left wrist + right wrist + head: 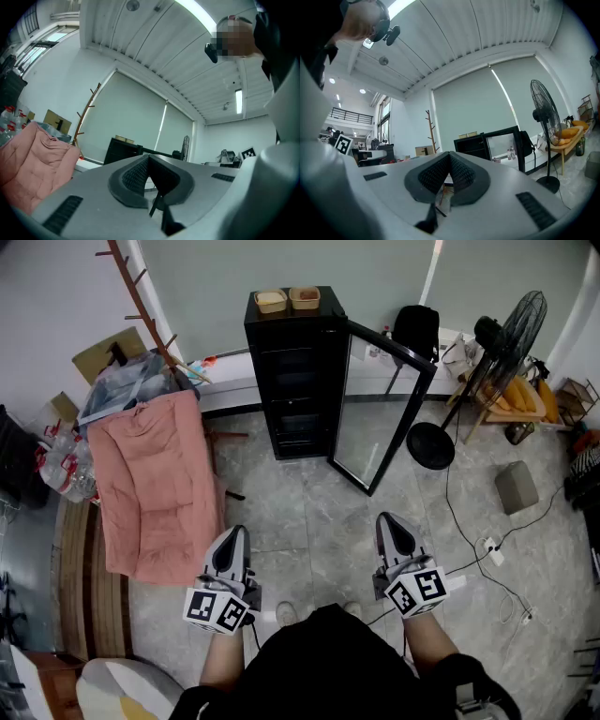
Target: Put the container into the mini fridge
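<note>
A black mini fridge (295, 381) stands against the far wall with its glass door (380, 409) swung open to the right. Two shallow tan containers (271, 301) (305, 297) sit side by side on its top. My left gripper (234, 532) and right gripper (386, 519) are held level near my body, well short of the fridge, both shut with nothing between the jaws. In the left gripper view the left gripper (149, 157) points toward the fridge (123, 150). In the right gripper view the right gripper (450, 154) faces the fridge (473, 146) and its door (502, 145).
A pink cloth (155, 484) drapes over a rack at the left, beside a wooden coat stand (141, 296) and bottles (66, 465). A standing fan (497, 352), a grey block (516, 486) and cables with a power strip (492, 551) lie at the right.
</note>
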`<action>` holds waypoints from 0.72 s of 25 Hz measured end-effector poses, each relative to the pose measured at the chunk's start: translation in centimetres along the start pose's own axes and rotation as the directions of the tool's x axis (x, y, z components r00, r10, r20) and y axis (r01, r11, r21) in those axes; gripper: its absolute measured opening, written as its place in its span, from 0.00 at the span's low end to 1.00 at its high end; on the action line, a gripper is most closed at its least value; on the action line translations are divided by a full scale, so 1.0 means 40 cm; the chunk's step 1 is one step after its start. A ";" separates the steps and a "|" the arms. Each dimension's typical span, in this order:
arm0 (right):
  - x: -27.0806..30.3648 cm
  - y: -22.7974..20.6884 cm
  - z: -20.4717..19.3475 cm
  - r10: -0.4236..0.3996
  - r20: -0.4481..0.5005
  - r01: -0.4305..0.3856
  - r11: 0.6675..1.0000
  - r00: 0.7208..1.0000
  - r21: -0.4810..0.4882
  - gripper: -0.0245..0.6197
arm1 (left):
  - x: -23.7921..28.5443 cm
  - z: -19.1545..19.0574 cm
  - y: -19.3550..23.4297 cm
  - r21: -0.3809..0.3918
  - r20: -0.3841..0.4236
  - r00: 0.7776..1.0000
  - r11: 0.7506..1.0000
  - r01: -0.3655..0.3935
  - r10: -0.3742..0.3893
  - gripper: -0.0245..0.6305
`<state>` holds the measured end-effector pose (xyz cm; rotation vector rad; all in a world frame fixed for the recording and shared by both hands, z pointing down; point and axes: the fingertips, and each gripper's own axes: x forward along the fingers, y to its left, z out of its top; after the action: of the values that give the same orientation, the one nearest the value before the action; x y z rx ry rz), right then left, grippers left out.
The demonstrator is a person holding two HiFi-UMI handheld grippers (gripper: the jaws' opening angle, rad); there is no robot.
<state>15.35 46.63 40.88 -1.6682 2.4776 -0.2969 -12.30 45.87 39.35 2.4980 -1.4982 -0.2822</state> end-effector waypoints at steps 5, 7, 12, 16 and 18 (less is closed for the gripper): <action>0.007 0.005 -0.005 -0.010 -0.020 0.010 1.000 1.000 0.014 0.08 | 0.003 0.020 0.006 -0.018 0.020 1.000 1.000 -0.001 0.001 0.07; 0.022 0.017 -0.004 0.003 -0.016 -0.003 1.000 1.000 -0.005 0.08 | 0.007 0.037 0.011 -0.005 0.034 0.999 1.000 0.007 -0.007 0.07; 0.050 0.045 -0.004 0.020 -0.009 -0.020 0.999 1.000 -0.025 0.08 | 0.002 0.045 0.041 -0.003 0.033 0.999 1.000 0.002 -0.002 0.07; 0.076 0.071 0.005 0.039 -0.008 -0.039 0.998 0.999 -0.054 0.08 | 0.008 0.033 0.063 0.008 0.016 1.000 1.000 0.009 -0.010 0.07; 0.088 0.100 0.011 0.059 0.000 -0.059 0.995 0.998 -0.078 0.09 | 0.010 0.034 0.077 0.006 0.006 1.000 1.000 0.014 -0.014 0.07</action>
<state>10.53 44.80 39.47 -1.6185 2.5629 -0.1945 -15.08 43.98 38.89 2.5157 -1.4865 -0.2889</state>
